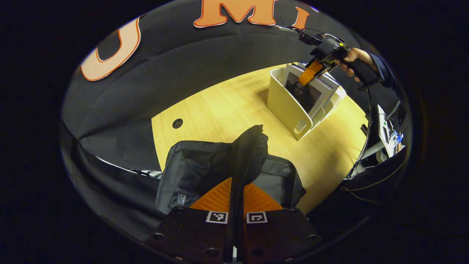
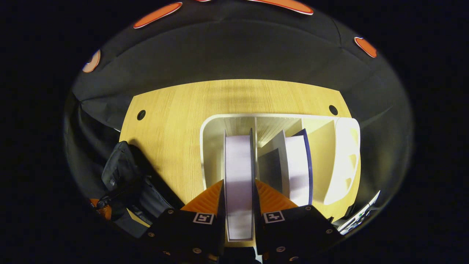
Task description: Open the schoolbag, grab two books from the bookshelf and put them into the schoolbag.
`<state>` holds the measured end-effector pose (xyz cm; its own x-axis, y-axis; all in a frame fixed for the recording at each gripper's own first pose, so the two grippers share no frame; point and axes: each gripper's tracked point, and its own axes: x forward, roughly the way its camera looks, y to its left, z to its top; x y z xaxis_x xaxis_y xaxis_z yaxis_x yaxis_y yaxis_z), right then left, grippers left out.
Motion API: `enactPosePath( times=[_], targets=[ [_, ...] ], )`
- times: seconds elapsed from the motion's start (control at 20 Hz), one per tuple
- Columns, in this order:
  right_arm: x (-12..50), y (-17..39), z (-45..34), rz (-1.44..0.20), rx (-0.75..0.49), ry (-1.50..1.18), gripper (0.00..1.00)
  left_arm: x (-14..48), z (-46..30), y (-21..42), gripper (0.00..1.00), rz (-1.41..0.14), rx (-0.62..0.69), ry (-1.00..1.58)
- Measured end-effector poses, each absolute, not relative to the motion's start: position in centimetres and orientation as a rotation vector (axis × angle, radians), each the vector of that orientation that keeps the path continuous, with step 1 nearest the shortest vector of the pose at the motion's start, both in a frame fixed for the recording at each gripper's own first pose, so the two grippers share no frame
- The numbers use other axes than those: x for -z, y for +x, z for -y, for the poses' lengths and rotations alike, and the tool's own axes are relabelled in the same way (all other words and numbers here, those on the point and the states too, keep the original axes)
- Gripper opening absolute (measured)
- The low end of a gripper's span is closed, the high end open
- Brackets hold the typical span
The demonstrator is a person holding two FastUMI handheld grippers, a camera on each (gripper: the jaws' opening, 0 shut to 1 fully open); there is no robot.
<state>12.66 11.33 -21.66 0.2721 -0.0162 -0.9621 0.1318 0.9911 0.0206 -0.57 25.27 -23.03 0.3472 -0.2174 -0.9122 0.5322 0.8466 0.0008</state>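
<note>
The left tool (image 1: 236, 205) pinches a raised fold of the dark schoolbag (image 1: 205, 172), which lies at six o'clock on the wooden surface (image 1: 227, 110). At two o'clock stands the white bookshelf (image 1: 289, 106), where the right tool (image 2: 239, 205) clamps an upright book (image 2: 239, 176). A second book (image 2: 298, 168) leans just beside it.

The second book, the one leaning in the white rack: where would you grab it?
By its top edge, from above. The second book stands on edge in the open-topped rack, whose dividers block its sides. The right gripper holds the first book that way.
</note>
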Motion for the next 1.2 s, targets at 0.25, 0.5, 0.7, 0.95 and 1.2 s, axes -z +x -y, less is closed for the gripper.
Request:
enactPosePath(
  times=[0.25, 0.5, 0.7, 0.95, 1.2],
  targets=[
    [19.5, 12.3, -12.0, -1.306, 0.081, 0.204, 0.3, 23.1, -25.7, -0.6, 0.04, -1.105, 0.495, 0.318],
    [13.8, 11.2, -10.1, -1.21, 0.068, 0.265, 0.28, 23.0, -25.8, -0.8, 0.04, -1.102, 0.506, 0.324],
    [9.8, 8.7, -8.9, -1.117, 0.055, 0.336, 0.28, 23.2, -25.7, -0.7, 0.04, -1.107, 0.512, 0.331],
    [6.2, 5.6, -8.9, -1.021, 0.042, 0.467, 0.27, 23.4, -25.3, -0.5, 0.04, -1.103, 0.534, 0.365],
    [5.1, 1.4, -11.8, -0.959, -0.012, 0.593, 0.26, 23.5, -24.9, -0.3, 0.04, -1.099, 0.551, 0.353]
  ],
)
